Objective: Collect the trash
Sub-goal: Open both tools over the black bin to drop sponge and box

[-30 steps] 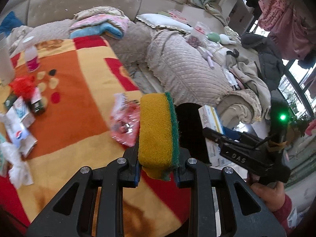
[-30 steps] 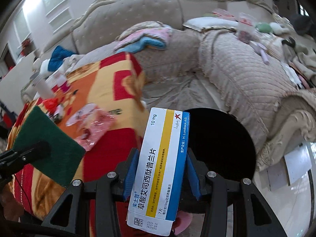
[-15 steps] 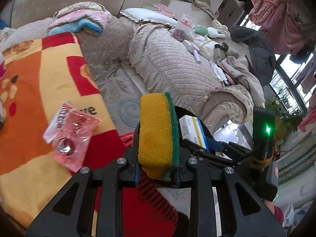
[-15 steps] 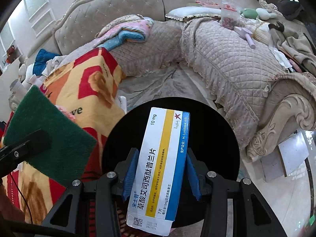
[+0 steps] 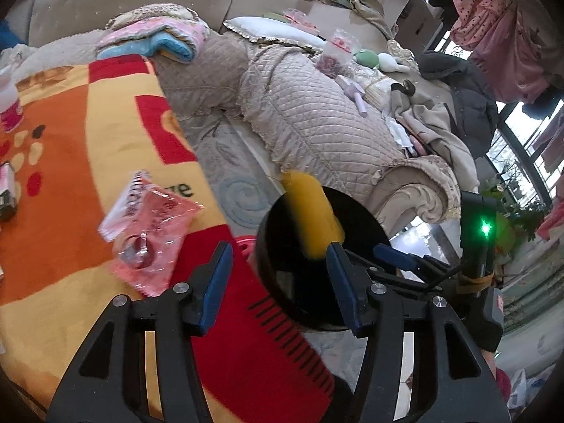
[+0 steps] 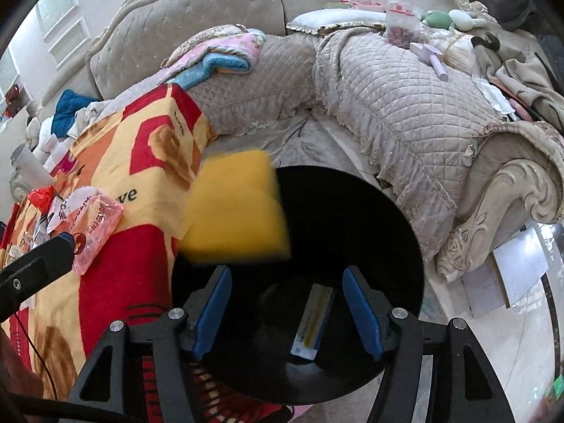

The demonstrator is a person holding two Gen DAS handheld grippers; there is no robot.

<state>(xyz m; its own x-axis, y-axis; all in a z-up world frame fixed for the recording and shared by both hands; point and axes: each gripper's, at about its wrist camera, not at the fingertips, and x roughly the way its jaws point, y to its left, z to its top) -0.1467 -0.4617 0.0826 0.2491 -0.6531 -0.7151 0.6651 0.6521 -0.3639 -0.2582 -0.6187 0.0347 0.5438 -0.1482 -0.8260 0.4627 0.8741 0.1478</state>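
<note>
- Left tongs (image 5: 278,282), low centre of the left wrist view: black skeletal arms with flat blue pads, jaws opening and nothing pressed between them.
- Yellow sponge (image 5: 312,216), a soft, motion-blurred block, hangs loose just past the right pad, over the mouth of the black bin (image 5: 282,282).
- Right tongs (image 6: 287,313), low centre of the right wrist view: same black frame and blue pads, jaws opening, empty.
- Medicine box (image 6: 312,324), a slim white carton with yellow and blue stripes, lies tilted inside the round, glossy black bin, seen between the right pads.
- In that view the sponge blurs at the bin's upper left rim.
- Left of the bin, a fleecy orange, yellow and red blanket (image 5: 88,141) covers the table; a crinkled pink plastic packet (image 5: 149,225) lies on it.
- Behind, across the upper frame, a quilted beige sofa (image 5: 310,116) with tufted back and carved armrest.
</note>
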